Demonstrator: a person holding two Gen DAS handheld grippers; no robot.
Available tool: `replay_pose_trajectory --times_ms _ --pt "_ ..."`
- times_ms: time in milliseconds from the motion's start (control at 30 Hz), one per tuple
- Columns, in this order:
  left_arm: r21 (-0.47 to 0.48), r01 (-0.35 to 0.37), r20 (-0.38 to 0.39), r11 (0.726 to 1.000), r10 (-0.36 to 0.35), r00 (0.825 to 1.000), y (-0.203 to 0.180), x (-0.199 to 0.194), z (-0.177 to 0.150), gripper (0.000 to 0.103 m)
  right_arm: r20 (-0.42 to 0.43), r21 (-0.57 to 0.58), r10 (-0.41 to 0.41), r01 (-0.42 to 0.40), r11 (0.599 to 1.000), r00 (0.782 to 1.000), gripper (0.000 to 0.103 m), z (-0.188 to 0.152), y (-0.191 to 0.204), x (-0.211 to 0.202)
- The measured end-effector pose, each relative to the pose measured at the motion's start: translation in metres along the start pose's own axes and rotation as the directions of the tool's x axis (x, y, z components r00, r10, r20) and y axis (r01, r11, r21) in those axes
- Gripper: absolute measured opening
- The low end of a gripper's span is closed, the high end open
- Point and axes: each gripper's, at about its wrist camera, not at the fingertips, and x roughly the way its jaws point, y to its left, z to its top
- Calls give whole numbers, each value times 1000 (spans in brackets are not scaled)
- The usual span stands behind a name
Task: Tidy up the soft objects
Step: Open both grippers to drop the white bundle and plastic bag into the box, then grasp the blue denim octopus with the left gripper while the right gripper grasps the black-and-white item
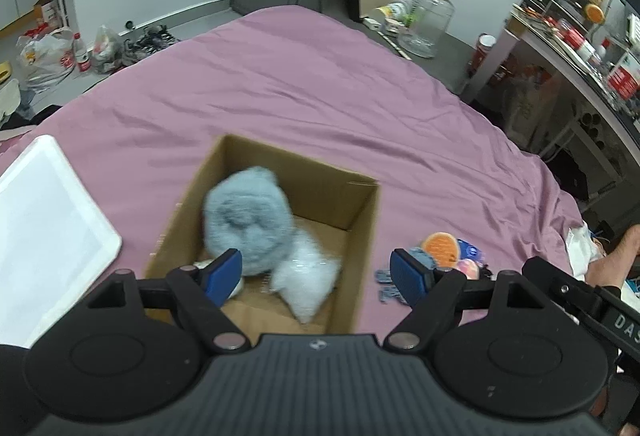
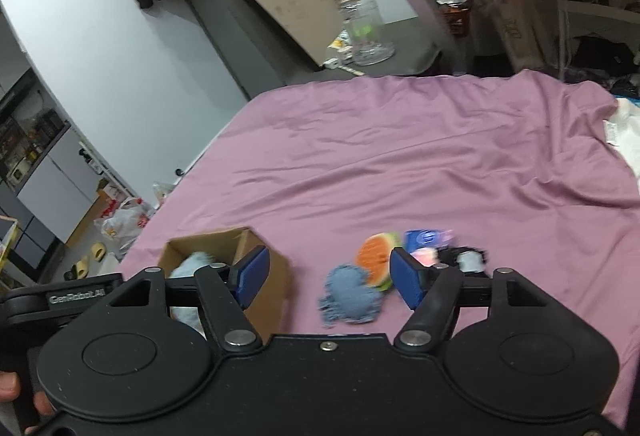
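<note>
The right tongs [image 2: 328,278] gape empty just above the bed, and the blue denim piece [image 2: 350,294] lies right between their pads, flat on the pink sheet [image 2: 400,156]. The orange plush [image 2: 376,256] sits just beyond it. The left tongs [image 1: 316,272], also spread and empty, hang over the cardboard box [image 1: 362,220], where the grey fluffy toy [image 1: 246,220] already lies. Judging by this, the right side is nearer the loose pieces.

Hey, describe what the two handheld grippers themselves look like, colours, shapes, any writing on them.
Both are matte black plastic. The left gripper has a ribbed body, two round discs, silver pivot bolts and blue padded fingers. The right gripper has the same blue pads, discs and bolts, but a smooth body. White lettering reading GenRobot.AI marks the bar beside it.
</note>
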Motion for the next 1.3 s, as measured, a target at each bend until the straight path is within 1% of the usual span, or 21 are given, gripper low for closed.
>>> replay_pose_trajectory --times_ms 200,467,667,800,900,1100,1167,1200,1300 --pt "47 -3 -1 999 3 1000 -28 8 -3 80 -8 56 0 1 998 1000 66 3 -35 9" --pt "80 -6 -2 997 6 1000 -57 23 -5 80 -45 72 5 -2 997 999 66 9 -69 24" --pt "130 -1 -25 992 4 1000 -85 40 -12 80 -57 137 25 -17 990 998 66 4 -97 35" --pt "147 -2 -31 989 7 999 -99 53 -15 80 -69 196 45 -31 980 997 65 -1 -114 41" --pt "164 -3 -36 986 9 999 -106 66 -19 80 -62 234 56 -40 971 996 65 -1 -124 40" --pt "161 -15 -69 987 26 997 -115 92 -28 79 -66 268 83 -63 961 994 65 -1 -133 43" --pt "166 -22 -66 986 34 997 -117 99 -31 79 -70 285 84 -61 957 994 65 -2 -137 45" --pt "169 -25 -71 985 37 997 -118 104 -32 77 -71 289 83 -59 955 994 65 -2 -139 45" --pt "178 -29 -80 984 44 996 -120 115 -35 77 -75 300 86 -59 952 993 65 -4 -142 47"
